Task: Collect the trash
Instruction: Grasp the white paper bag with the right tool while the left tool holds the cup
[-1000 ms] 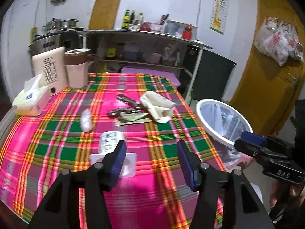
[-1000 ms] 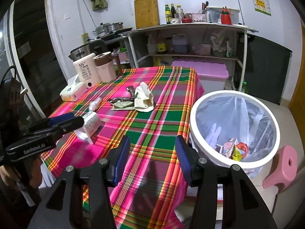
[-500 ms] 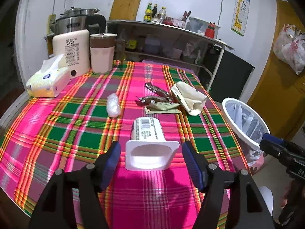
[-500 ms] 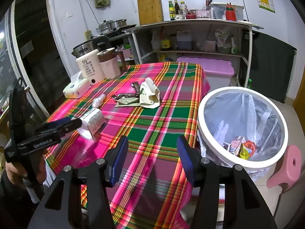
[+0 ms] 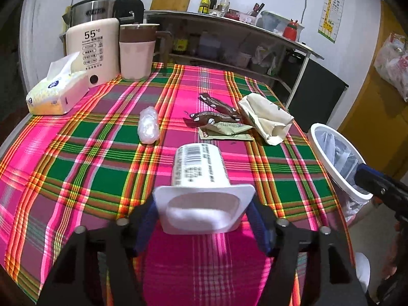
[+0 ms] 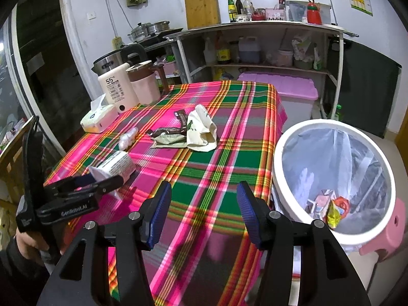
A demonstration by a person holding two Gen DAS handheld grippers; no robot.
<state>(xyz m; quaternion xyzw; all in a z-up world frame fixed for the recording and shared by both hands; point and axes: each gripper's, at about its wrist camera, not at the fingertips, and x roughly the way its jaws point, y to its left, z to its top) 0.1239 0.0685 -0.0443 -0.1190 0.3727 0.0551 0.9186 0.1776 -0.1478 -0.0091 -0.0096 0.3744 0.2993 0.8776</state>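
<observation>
The yogurt cup (image 5: 201,178), previously ahead of the left tongs (image 5: 204,216), lay between their closing, not-yet-clamped jaws, nearly gripped; right tongs (image 6: 202,211) gaped empty.

A home kitchen: a rice cooker (image 5: 102,6), a wooden cutting board (image 6: 202,5) and sauce bottles (image 6: 238,5) line the shelf unit (image 6: 257,48) beyond the plaid-clothed surface (image 5: 102,178), a lined trash bin (image 6: 336,186) alongside.

One white yogurt cup (image 5: 200,176), two brown wrappers (image 5: 216,113), one tissue box (image 5: 57,93), one white bin (image 6: 334,186), two claws (image 6: 202,213)
</observation>
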